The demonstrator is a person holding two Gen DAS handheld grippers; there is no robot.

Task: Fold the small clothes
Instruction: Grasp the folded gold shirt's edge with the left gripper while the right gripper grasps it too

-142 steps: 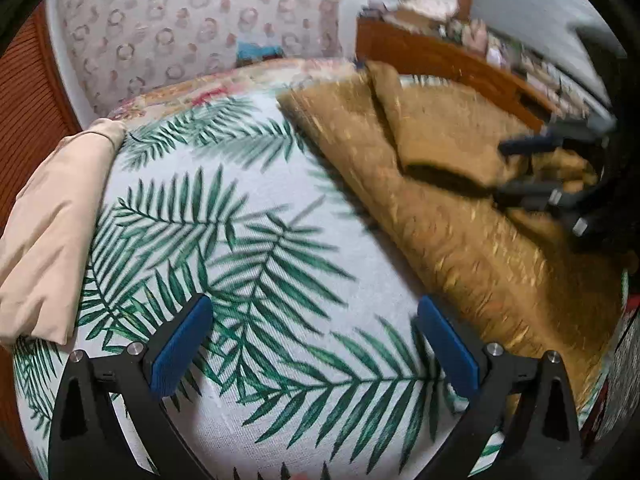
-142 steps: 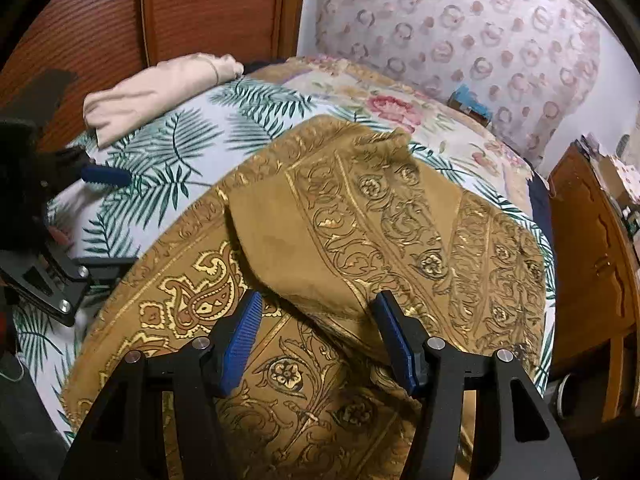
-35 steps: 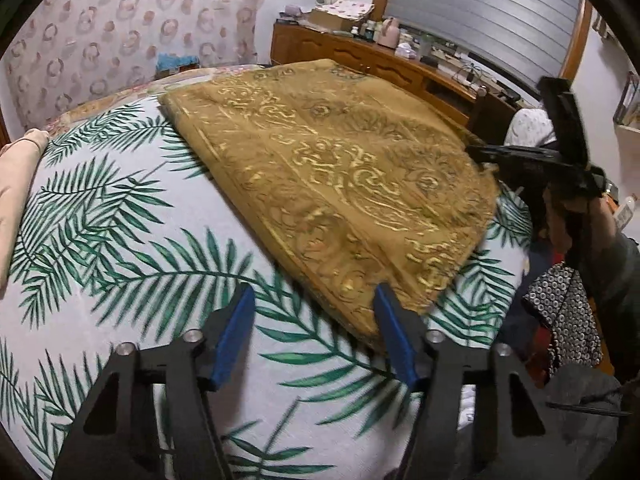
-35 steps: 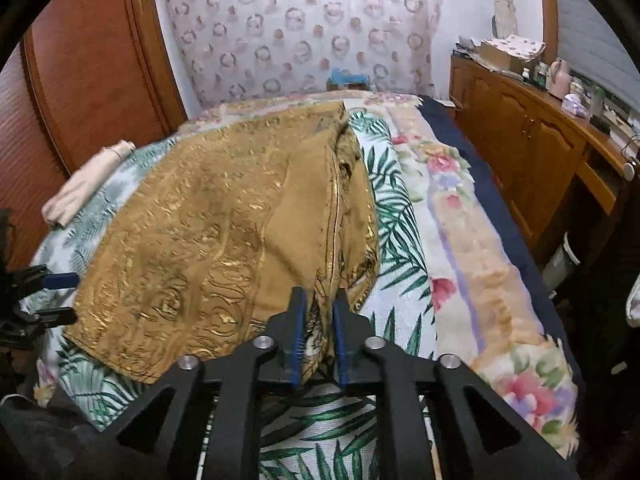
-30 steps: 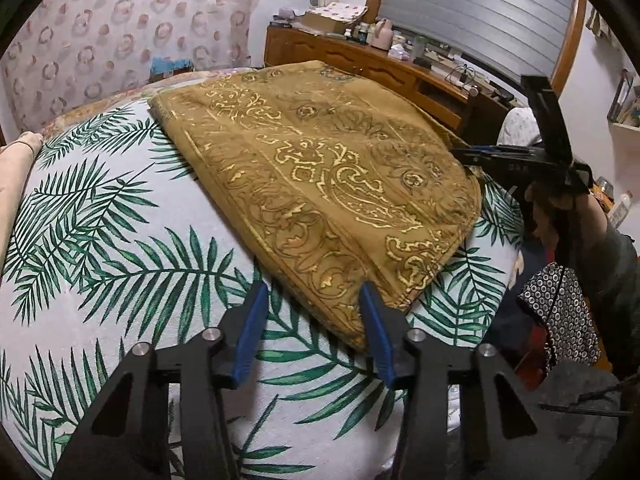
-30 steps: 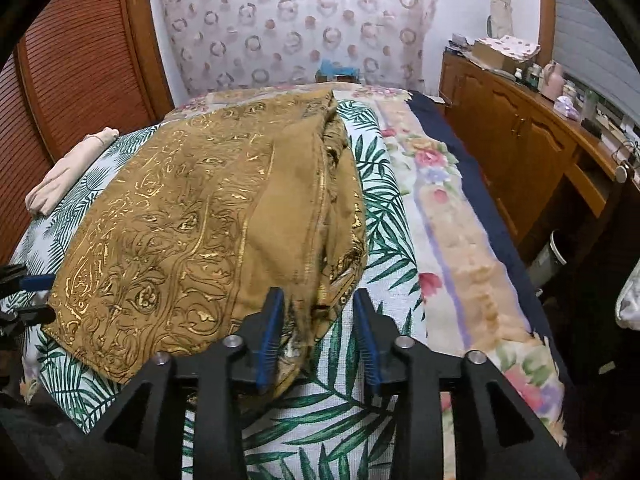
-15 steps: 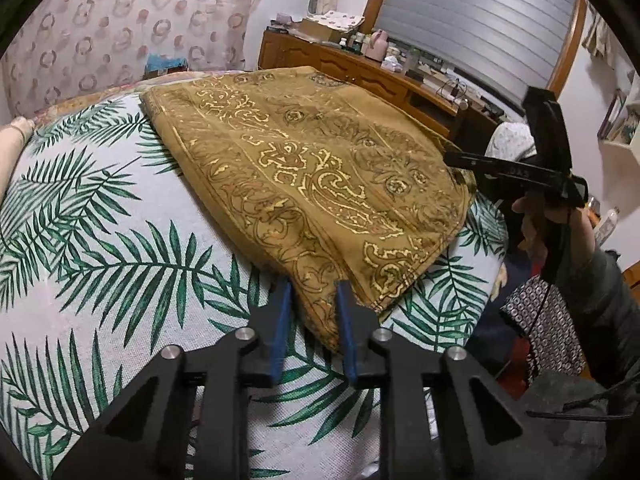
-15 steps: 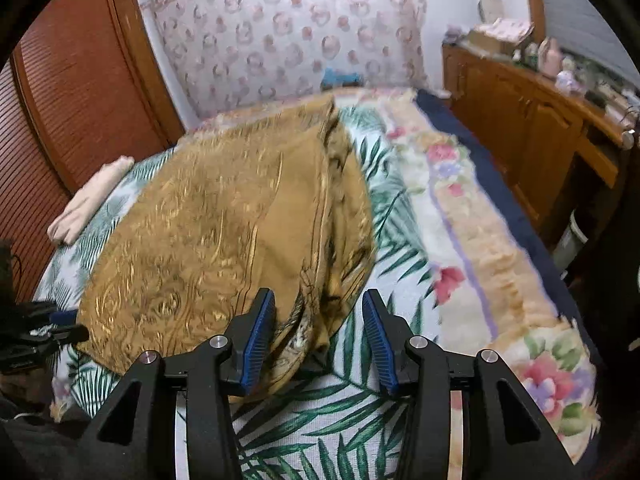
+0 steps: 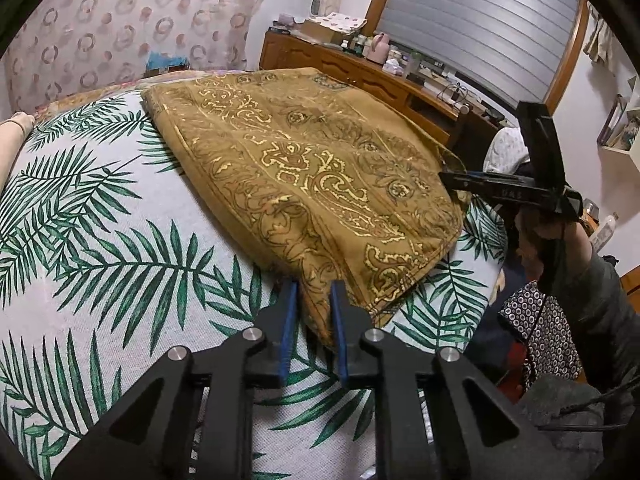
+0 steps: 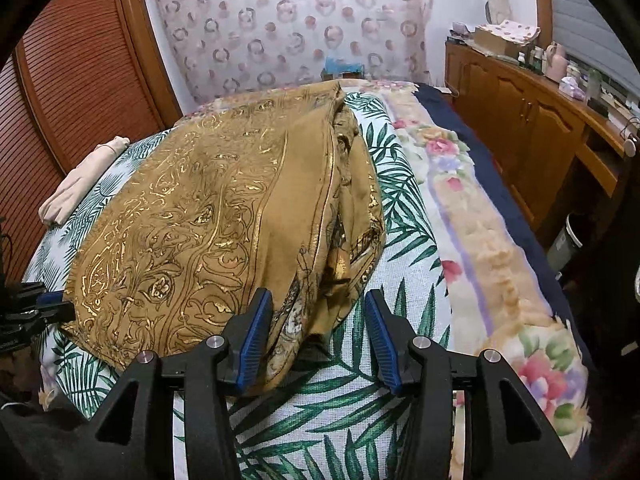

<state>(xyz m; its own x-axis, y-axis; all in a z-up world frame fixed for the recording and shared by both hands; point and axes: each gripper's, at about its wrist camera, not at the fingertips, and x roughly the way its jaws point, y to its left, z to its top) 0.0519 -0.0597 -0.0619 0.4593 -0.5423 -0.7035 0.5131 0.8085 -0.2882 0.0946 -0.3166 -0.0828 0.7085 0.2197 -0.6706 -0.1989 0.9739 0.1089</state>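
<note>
On the far left, a rolled beige cloth (image 10: 80, 178) is lying at the edge of the bed (image 9: 100, 208), well apart from the work. Next to it, in the middle of the leafy bed cover, the gold patterned cloth (image 9: 312, 184) is lying spread out. It looks folded over once already, because layers are stacked up along its right edge in the right wrist view.

The left gripper (image 9: 311, 312) is squeezing the near corner of the gold patterned cloth, with its blue pads (image 9: 289, 316) pressing close on the hem from both sides. The right gripper (image 10: 318, 328) is sitting at the other near corner with its jaws wide apart, one on each side of the bunched layers, not pinching yet.

So the job looks about halfway: one fold seems done, and at least one more fold is waiting. The right gripper probably needs to close on its corner before both corners can be lifted and carried over.

Nothing is lying on top of the cloth or in the way of folding it across the bed. Farther right, a flowery blanket (image 10: 480, 240) is running along the bed's side, and a long wooden dresser (image 10: 528, 120) with small bottles on top is standing by the wall, well apart.
</note>
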